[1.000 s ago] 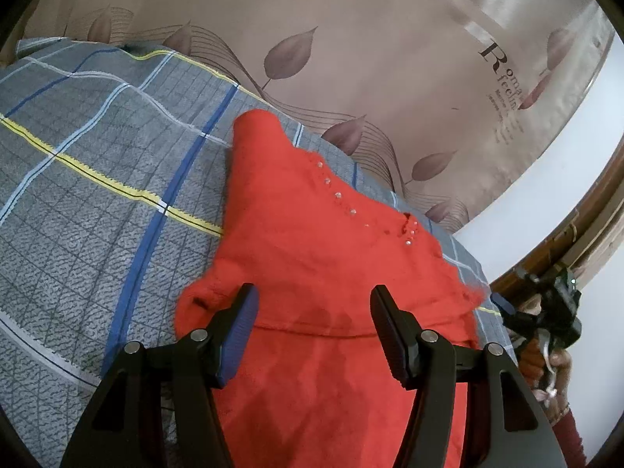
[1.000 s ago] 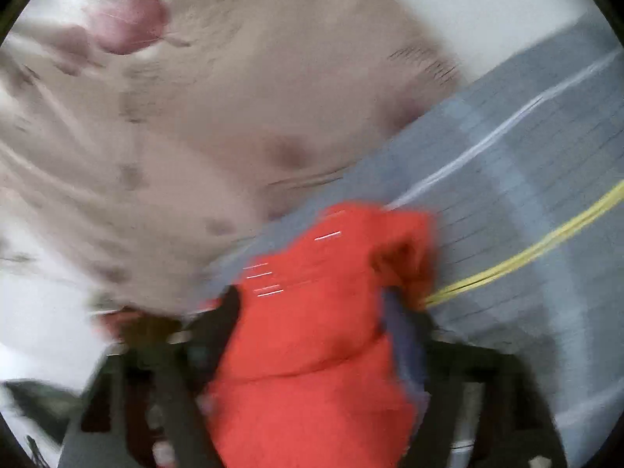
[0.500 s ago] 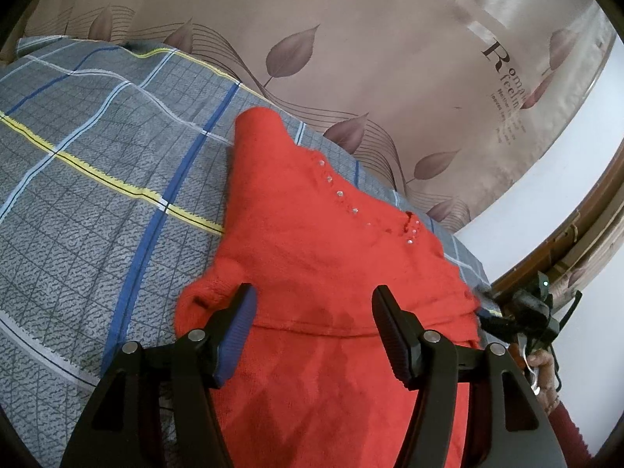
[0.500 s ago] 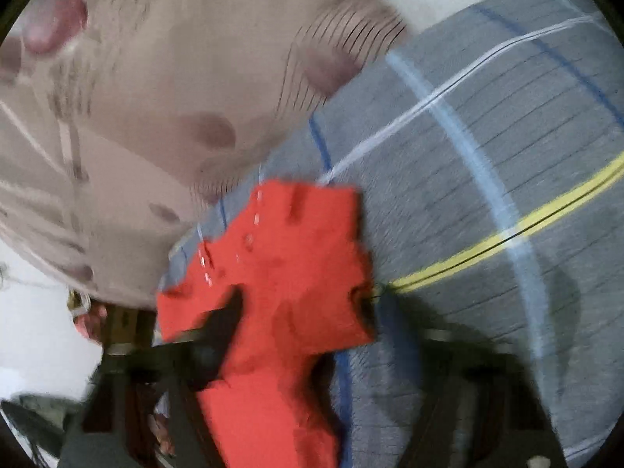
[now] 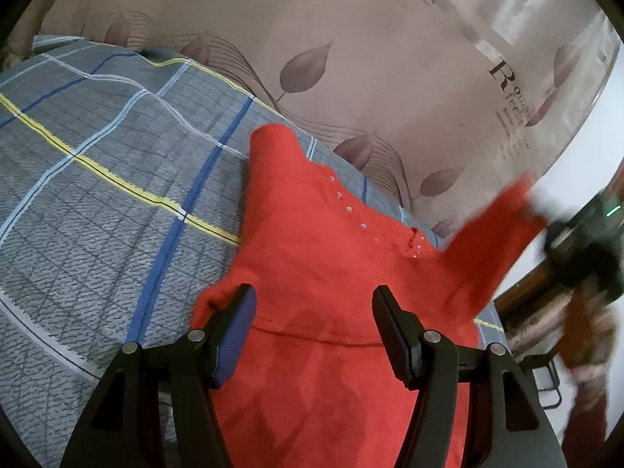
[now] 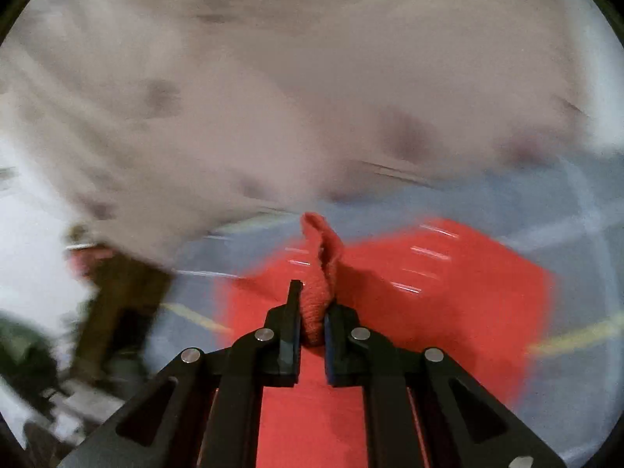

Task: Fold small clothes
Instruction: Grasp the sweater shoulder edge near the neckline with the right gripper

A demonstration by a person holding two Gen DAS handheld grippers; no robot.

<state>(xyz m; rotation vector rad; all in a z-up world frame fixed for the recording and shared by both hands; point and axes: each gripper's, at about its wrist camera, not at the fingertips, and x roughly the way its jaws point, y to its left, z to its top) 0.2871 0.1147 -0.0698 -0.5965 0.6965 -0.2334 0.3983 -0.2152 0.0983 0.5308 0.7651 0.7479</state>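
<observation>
1. My right tongs (image 6: 312, 325) are clamped on a bunched sleeve (image 6: 318, 273) of the red sweater (image 5: 323, 257). Only a narrow pinch of knit sits between the pads, so I judge a quick pull could slide it free.
2. My left tongs (image 5: 314, 331) stand open over the sweater's body, gripping nothing. The cloth lies just below and ahead of them on the plaid blanket (image 5: 97, 179). With nothing pinning it, lifting the sleeve may drag the whole garment sideways.
3. The right view is smeared, so I cannot tell exactly where the sleeve would land; the fold could end up crooked.
4. The small studs (image 5: 351, 208) ahead of the left tongs might snag on the knit.
</observation>
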